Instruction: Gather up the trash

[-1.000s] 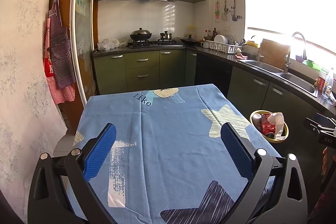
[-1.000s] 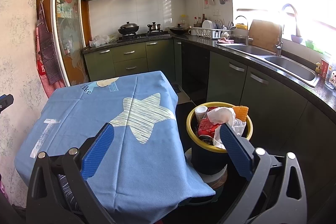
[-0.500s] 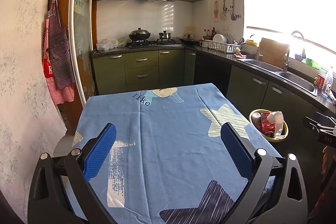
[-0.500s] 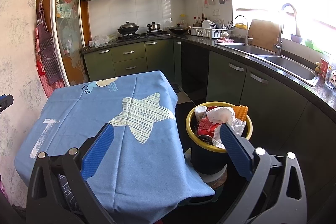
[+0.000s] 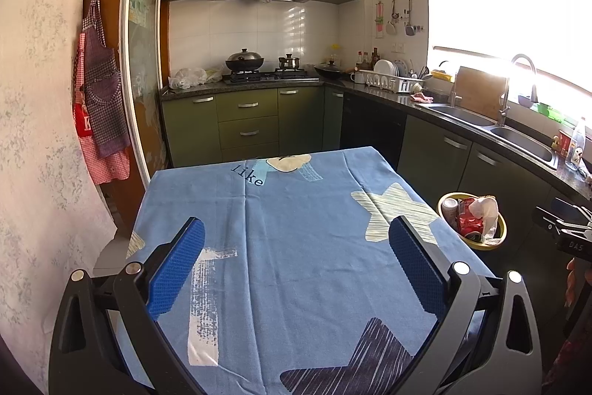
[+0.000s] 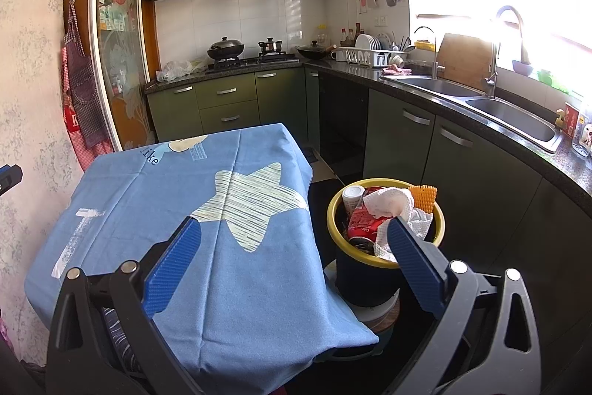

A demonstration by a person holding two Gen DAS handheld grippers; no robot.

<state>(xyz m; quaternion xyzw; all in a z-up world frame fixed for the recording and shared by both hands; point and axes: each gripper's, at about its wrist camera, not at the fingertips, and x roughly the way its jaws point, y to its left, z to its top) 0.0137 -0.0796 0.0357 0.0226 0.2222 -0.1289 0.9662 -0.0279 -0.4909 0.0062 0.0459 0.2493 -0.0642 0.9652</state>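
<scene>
A dark trash bin with a yellow rim [image 6: 384,248] stands on a stool to the right of the table; it also shows in the left wrist view as the bin [image 5: 471,221]. Inside it lie a red can [image 6: 364,226], a crumpled white paper towel [image 6: 392,204], a white cup [image 6: 353,197] and an orange piece [image 6: 423,197]. My left gripper [image 5: 296,265] hangs open over the blue tablecloth [image 5: 288,239], nothing between its blue pads. My right gripper [image 6: 292,258] is open too, over the table's right edge, its right pad close in front of the bin.
The table [image 6: 185,202] under the star-patterned cloth fills the near floor. Green cabinets [image 5: 244,124] with a stove run along the back, a counter with a double sink [image 6: 481,106] along the right. Aprons [image 5: 100,113] hang on the left wall. A narrow aisle lies between table and cabinets.
Both views have shifted only slightly; in the left wrist view the scene has slid down a little. Both grippers stay open and the bin has not moved.
</scene>
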